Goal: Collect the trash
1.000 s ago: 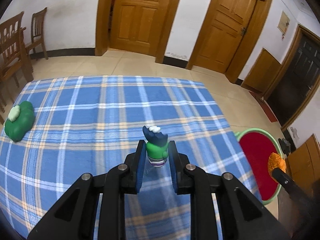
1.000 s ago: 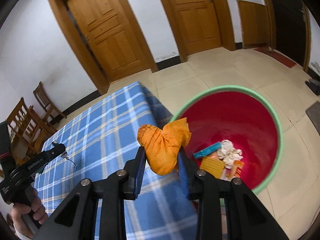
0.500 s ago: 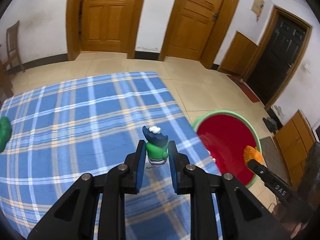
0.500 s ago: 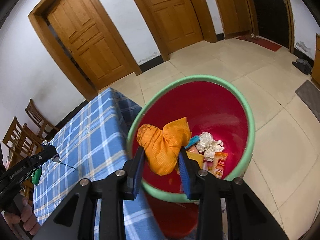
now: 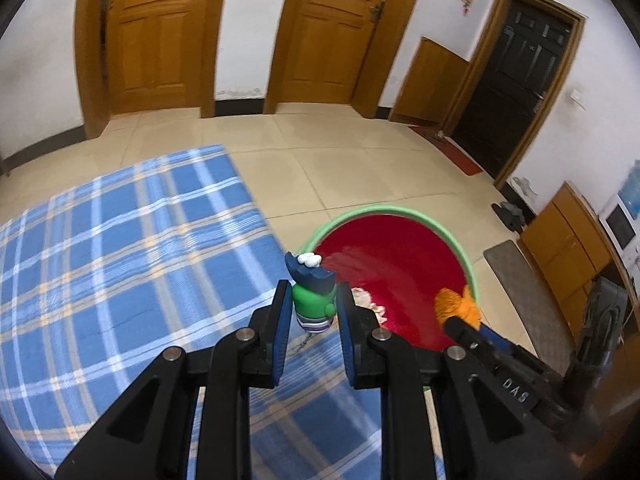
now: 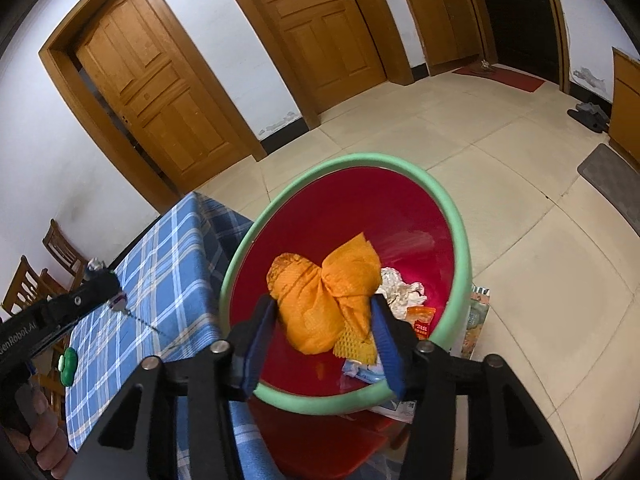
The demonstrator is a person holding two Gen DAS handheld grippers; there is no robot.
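**Orange mesh bag over the red bin, right jaws widening**

Orange netting bag [image 6: 324,300] sits between the blue pads of the right gripper [image 6: 324,340], directly above the red bin [image 6: 460,240] with the green rim. The right jaws have just been opening. A gap shows on the left pad side, while the bag's lower right corner looks to touch the right pad, so the grip is released or nearly so. The bag hangs over the bin's interior, centre to 6 o'clock of the opening.

Inside the bin, crumpled white paper [image 6: 400,290] lies at 3 o'clock of the bag, an orange-red snack wrapper [image 6: 421,320] at 4 o'clock, and a pale blue wrapper [image 6: 360,370] at 6 o'clock under the bag.

The left gripper [image 5: 312,312] is clamped on a small green figure toy [image 5: 314,298] with a dark blue cap and a white blob on top, pads pressing both sides. It is over the edge of the blue plaid tablecloth [image 5: 120,260], with the bin at 2 o'clock of it in the left wrist view. In that view the orange bag [image 5: 456,304] shows at 3 o'clock, over the bin's right part.

In the right wrist view, a green blob-shaped object [image 6: 67,365] lies on the tablecloth at 9 o'clock. A hand [image 6: 44,436] grips the left tool's handle at 8 o'clock. Wooden chairs [image 6: 60,248] stand beyond the table at 10 o'clock.
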